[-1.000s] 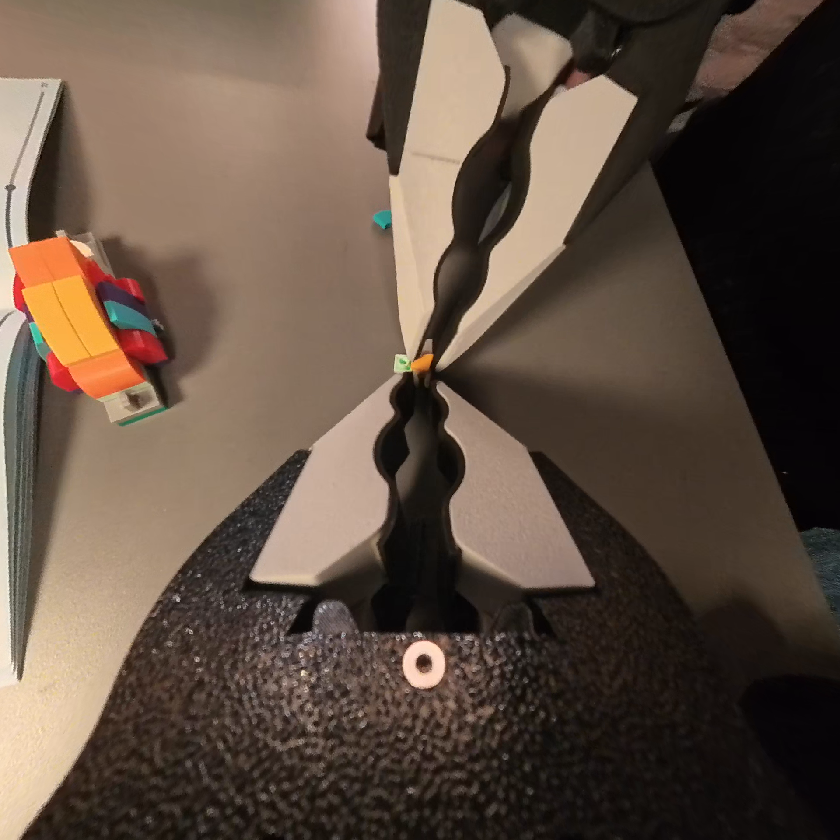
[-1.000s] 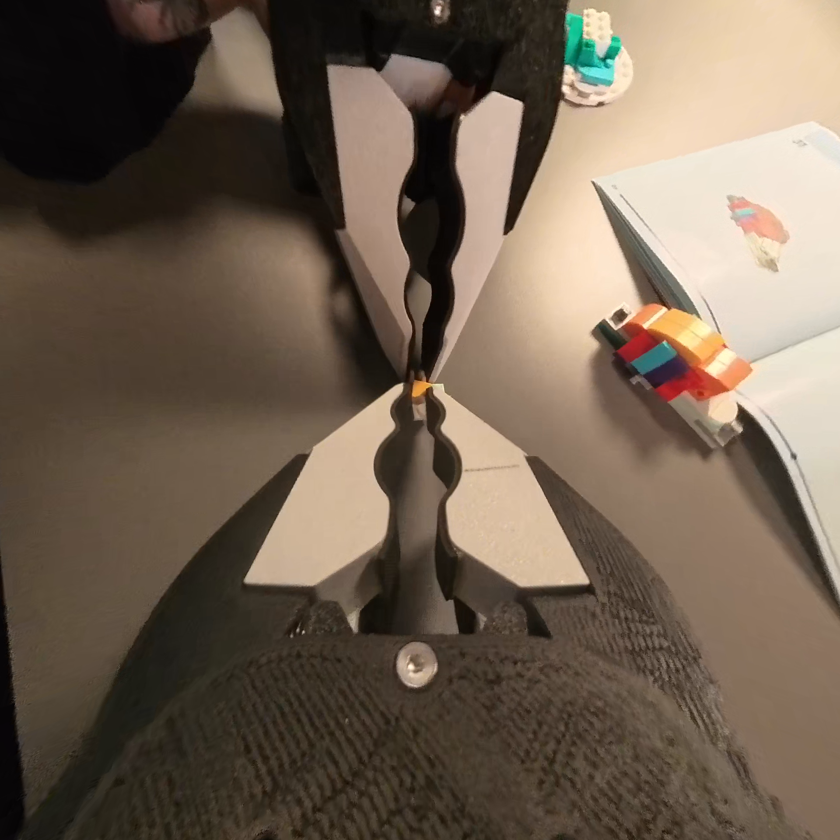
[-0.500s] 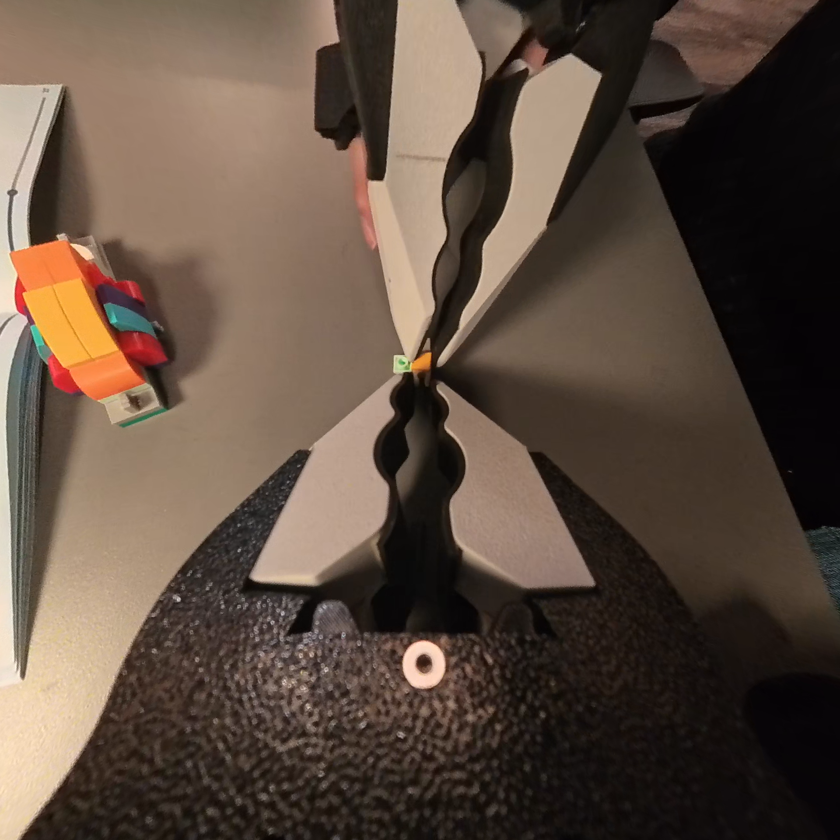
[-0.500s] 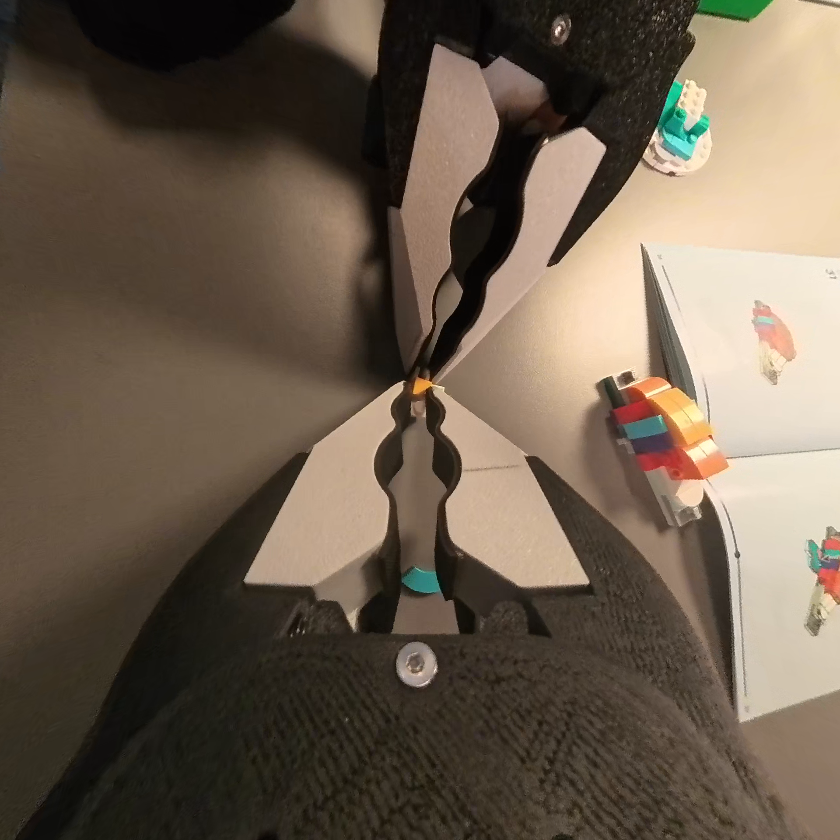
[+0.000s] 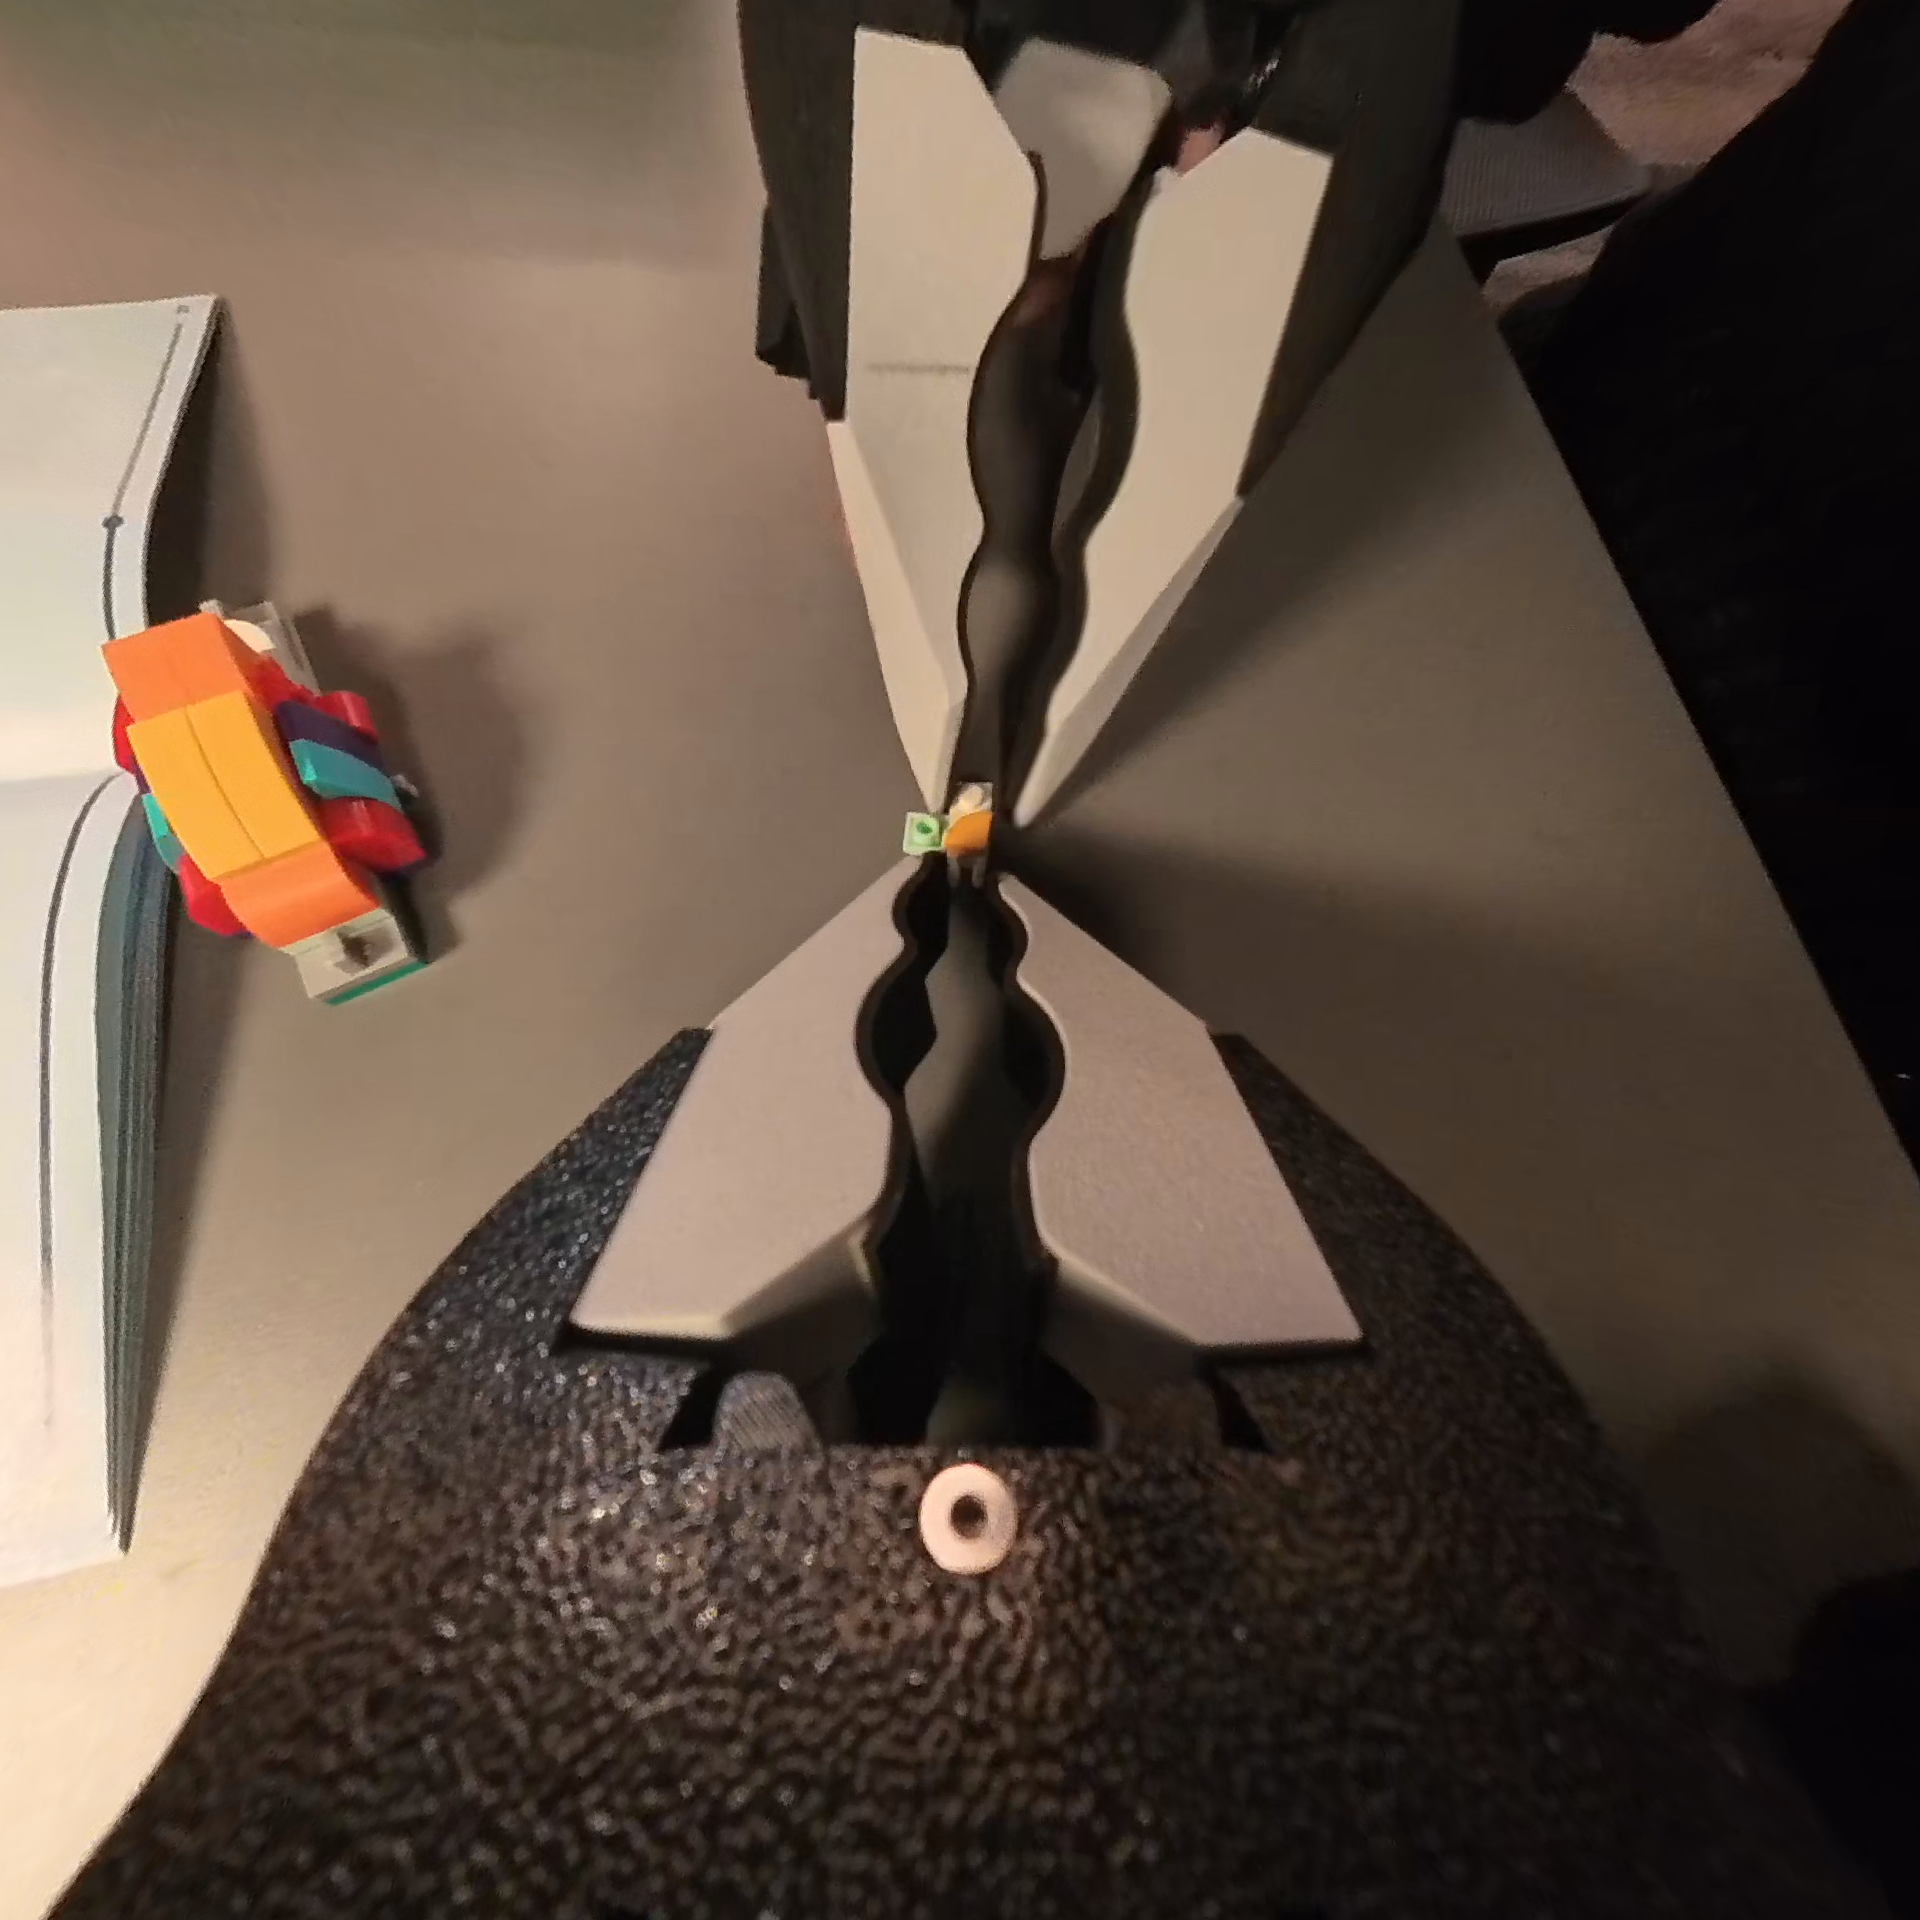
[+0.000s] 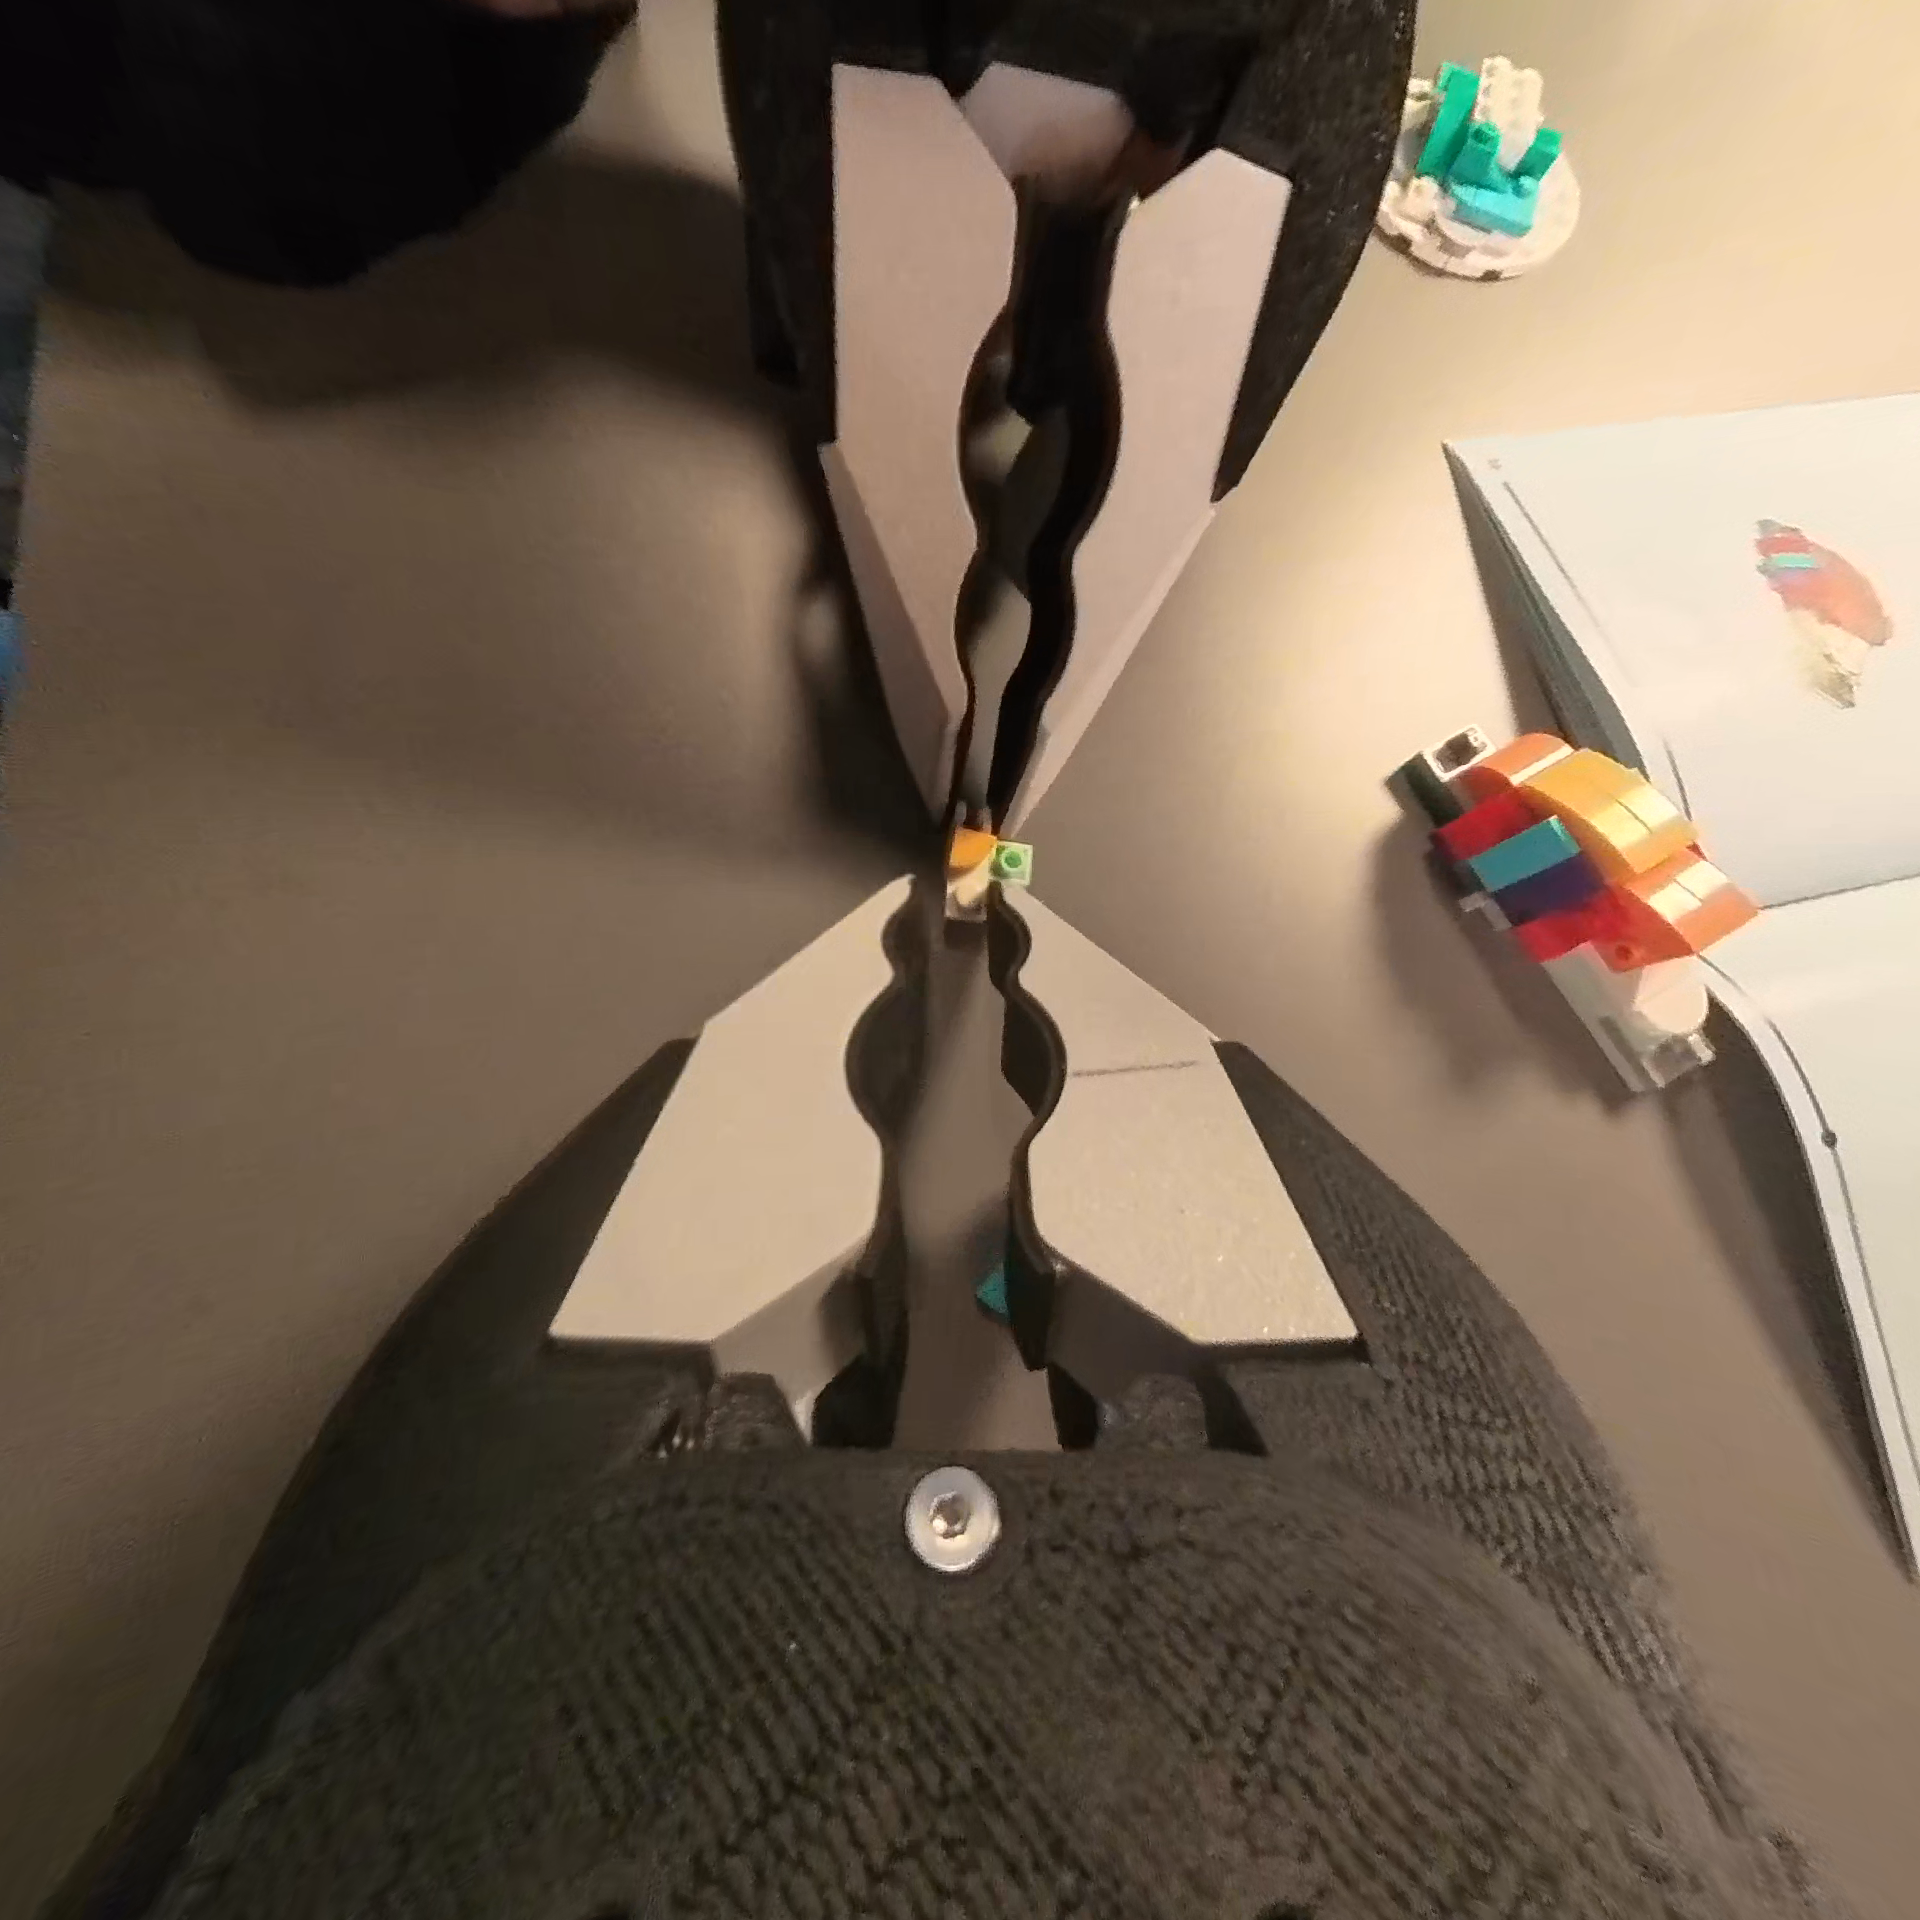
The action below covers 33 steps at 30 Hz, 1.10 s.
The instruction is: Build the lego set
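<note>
My left gripper (image 5: 961, 868) and right gripper (image 6: 966, 906) meet tip to tip above the table. Both are shut on one tiny lego cluster held between them. The cluster has an orange piece (image 5: 968, 833) with a small green stud piece (image 5: 923, 832) on its side, at my left gripper's tips. A white piece (image 6: 966, 894) sits between my right gripper's tips. The orange piece (image 6: 971, 847) and the green piece (image 6: 1013, 862) also show in the right wrist view. The partly built orange, red and teal model (image 5: 260, 810) lies on the table, also in the right wrist view (image 6: 1579, 862).
An open instruction booklet (image 5: 62, 727) lies beside the model, also in the right wrist view (image 6: 1714, 623). A small round white base with teal and white bricks (image 6: 1481, 177) stands farther off. A loose teal piece (image 6: 992, 1288) lies under my right gripper. The table edge (image 5: 1662, 675) runs along the right.
The two grippers have turned about their shared tips while staying shut. The white piece and the green piece now show more clearly. The model and booklet have shifted in the right wrist view.
</note>
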Available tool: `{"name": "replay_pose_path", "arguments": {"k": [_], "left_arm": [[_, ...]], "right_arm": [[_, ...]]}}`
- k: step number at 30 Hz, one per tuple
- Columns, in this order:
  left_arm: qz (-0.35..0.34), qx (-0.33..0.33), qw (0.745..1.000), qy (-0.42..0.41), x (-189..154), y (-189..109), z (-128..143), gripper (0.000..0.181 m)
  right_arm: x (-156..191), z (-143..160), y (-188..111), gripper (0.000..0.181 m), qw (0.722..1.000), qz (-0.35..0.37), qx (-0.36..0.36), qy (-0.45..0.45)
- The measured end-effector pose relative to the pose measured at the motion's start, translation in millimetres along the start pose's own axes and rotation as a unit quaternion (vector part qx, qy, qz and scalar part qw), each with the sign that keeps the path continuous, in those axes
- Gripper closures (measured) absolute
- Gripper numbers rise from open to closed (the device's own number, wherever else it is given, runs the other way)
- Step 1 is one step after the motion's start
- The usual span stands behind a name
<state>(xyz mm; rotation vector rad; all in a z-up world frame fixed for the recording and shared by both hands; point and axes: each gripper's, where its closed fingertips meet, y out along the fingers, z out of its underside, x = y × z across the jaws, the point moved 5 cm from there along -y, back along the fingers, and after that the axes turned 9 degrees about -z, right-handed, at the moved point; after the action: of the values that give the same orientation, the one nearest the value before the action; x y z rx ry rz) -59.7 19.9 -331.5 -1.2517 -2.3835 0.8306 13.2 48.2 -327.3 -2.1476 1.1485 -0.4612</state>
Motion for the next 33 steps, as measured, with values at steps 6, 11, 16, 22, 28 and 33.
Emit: {"name": "replay_pose_path", "arguments": {"k": [6,11,16,22,28,33], "left_arm": [[-0.022,-0.001,1.0,-0.001,3,0,0,0.173],[-0.076,0.021,0.996,0.047,6,0,-4,0.164],[-0.168,0.071,0.971,0.157,7,2,-8,0.178],[-0.205,0.085,0.959,0.179,9,4,-11,0.172],[-0.188,0.077,0.965,0.165,5,1,-13,0.162],[-0.198,0.085,0.958,0.189,5,2,-13,0.175]], "right_arm": [[-2,0,0,0.175,0.998,0.041,0.013,-0.043],[-3,-2,-2,0.175,0.994,0.081,0.029,-0.071],[-9,-5,-7,0.175,0.99,0.119,0.041,-0.068],[-9,-7,-9,0.175,0.985,0.138,0.058,-0.082],[-9,-7,-8,0.175,0.985,0.139,0.059,-0.086],[-8,-10,-8,0.175,0.984,0.141,0.06,-0.093]]}}
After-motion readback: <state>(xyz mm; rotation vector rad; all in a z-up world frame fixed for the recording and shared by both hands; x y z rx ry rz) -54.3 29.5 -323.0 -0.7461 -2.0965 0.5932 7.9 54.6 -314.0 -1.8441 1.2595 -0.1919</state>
